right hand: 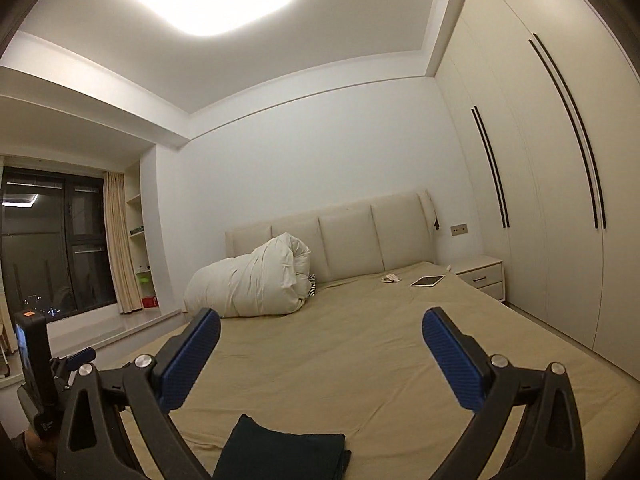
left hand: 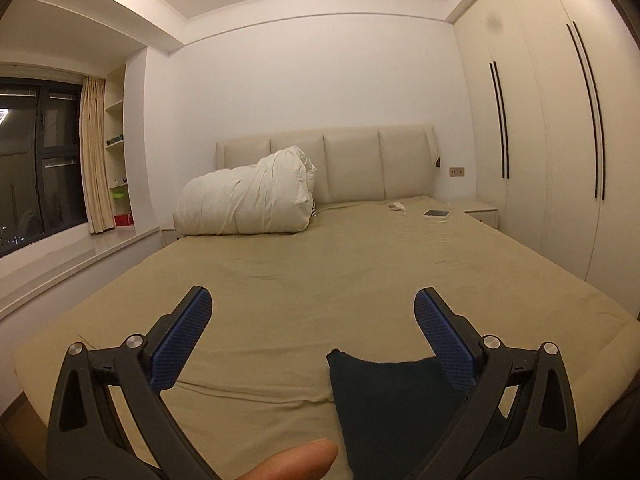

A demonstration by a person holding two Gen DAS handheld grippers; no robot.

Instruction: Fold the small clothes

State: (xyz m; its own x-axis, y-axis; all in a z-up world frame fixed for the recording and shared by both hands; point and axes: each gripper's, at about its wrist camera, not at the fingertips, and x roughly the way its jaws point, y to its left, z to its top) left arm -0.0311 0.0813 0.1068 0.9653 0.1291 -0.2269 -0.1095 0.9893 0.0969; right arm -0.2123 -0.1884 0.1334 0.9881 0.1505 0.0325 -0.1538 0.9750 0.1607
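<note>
Two tongs held above a bed (left hand: pixel 304 280), both spread apart and holding nothing.
Left tongs (left hand: pixel 312 312) and right tongs (right hand: pixel 320 332) aimed toward headboard (right hand: pixel 344 236); folded dark garment (right hand: pixel 280 456) flat on sheet at near edge, below blue pads (left hand: pixel 444 344); rolled duvet (left hand: pixel 244 200) and tablet (right hand: pixel 427 281) far off.

The dark garment (left hand: pixel 394 404) is a small piece of navy-black cloth, folded into a compact, roughly rectangular stack. It lies flat on the tan sheet of the bed (left hand: pixel 320 280), close to the foot edge. Layered fold edges (right hand: pixel 342 460) show along its right side. Nothing grips it.
</note>
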